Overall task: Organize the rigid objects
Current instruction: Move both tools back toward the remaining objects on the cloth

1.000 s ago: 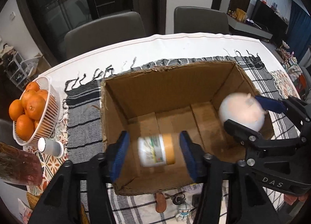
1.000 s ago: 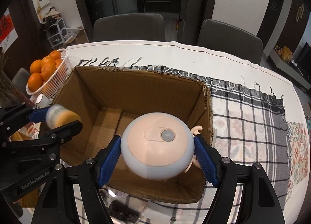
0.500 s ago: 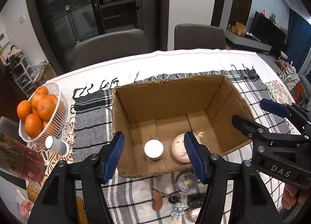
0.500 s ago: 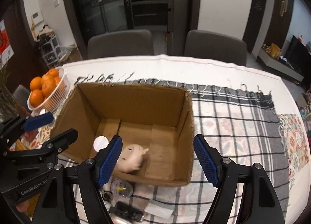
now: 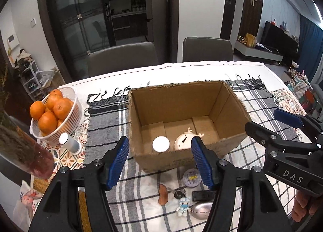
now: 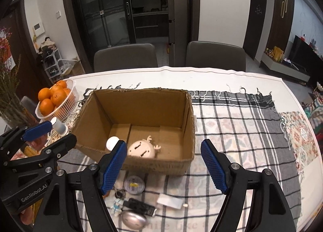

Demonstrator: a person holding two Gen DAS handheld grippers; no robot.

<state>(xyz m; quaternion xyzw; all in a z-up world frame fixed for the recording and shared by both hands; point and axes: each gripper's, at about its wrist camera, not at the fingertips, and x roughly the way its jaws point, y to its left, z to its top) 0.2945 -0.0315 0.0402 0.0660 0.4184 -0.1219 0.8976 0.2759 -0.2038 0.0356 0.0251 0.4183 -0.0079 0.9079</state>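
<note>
An open cardboard box [image 5: 181, 99] [image 6: 141, 99] stands on the checked cloth. Inside lie a jar with a white lid [image 5: 160, 144] [image 6: 111, 142] and a pale round antlered toy [image 5: 184, 141] [image 6: 142, 149]. My left gripper [image 5: 161, 163] is open and empty, raised near the box's front wall. My right gripper [image 6: 163, 163] is open and empty, also raised before the box. In front of the box lie a round tin [image 5: 191, 175] [image 6: 134, 184], a small figurine keychain [image 5: 182, 207] [image 6: 117, 205], a black device [image 6: 141, 206], a silver oval object [image 5: 200, 209] [image 6: 134, 220] and a white card [image 6: 169, 201].
A white basket of oranges [image 5: 53, 115] [image 6: 54, 99] stands at the left, with a small white-capped bottle [image 5: 69, 144] beside it. A vase of dried flowers [image 5: 22, 151] is at the near left. Two grey chairs [image 6: 125, 56] stand behind the table.
Both grippers opened and dropped the jar and the round toy into the box, then drew back and up. Both objects now rest on the box floor.
</note>
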